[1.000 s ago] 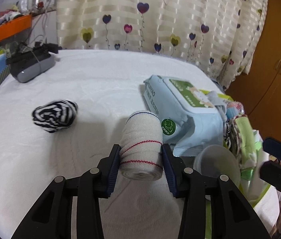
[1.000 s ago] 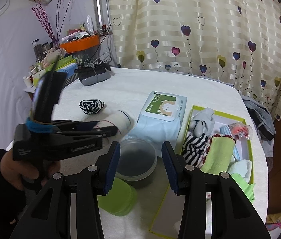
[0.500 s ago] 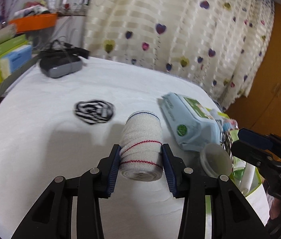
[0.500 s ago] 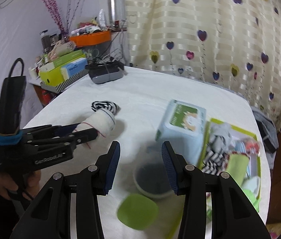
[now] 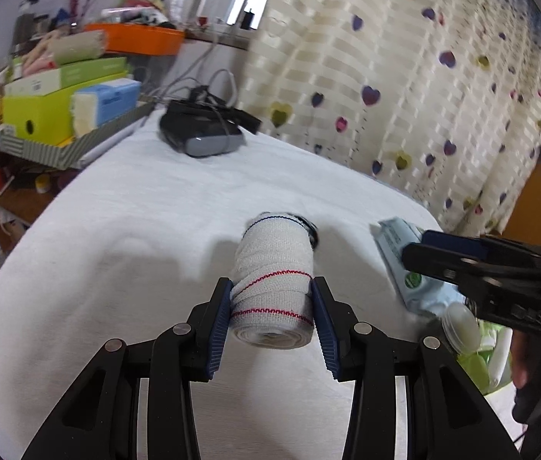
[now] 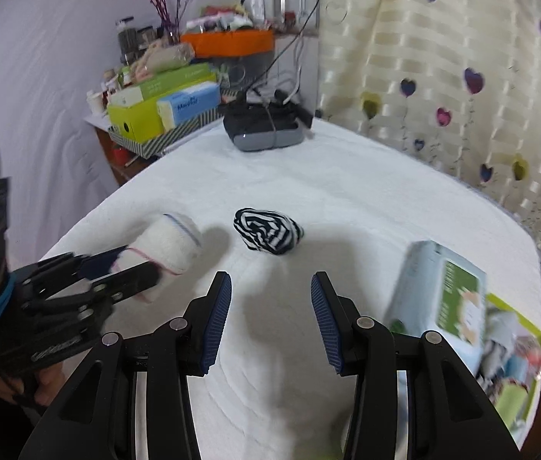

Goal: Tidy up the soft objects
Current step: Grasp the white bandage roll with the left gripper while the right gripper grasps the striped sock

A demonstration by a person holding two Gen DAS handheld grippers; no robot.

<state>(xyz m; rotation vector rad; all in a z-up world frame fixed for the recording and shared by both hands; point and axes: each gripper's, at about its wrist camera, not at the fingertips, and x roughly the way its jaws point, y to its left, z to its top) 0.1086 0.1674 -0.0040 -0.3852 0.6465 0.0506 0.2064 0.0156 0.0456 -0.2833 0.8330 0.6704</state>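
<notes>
My left gripper (image 5: 272,308) is shut on a white bandage roll (image 5: 274,280) with red and blue threads and holds it above the white tablecloth (image 5: 117,249). The roll and that gripper also show in the right wrist view (image 6: 170,245). A black-and-white striped sock ball (image 6: 268,230) lies on the cloth, just ahead of my open, empty right gripper (image 6: 270,306). In the left wrist view the sock ball (image 5: 310,230) is mostly hidden behind the roll. A green-rimmed box (image 6: 516,345) with several soft items sits at the right.
A pale blue wipes pack (image 6: 439,295) lies beside the box. A clear tub (image 5: 460,326) and green lid (image 5: 475,368) sit near it. A dark headset (image 6: 264,132) rests at the far edge. A cluttered shelf with boxes (image 6: 163,103) stands far left.
Both grippers have swung to the left. The right gripper now faces the striped sock ball instead of the tub. The left gripper still holds the roll.
</notes>
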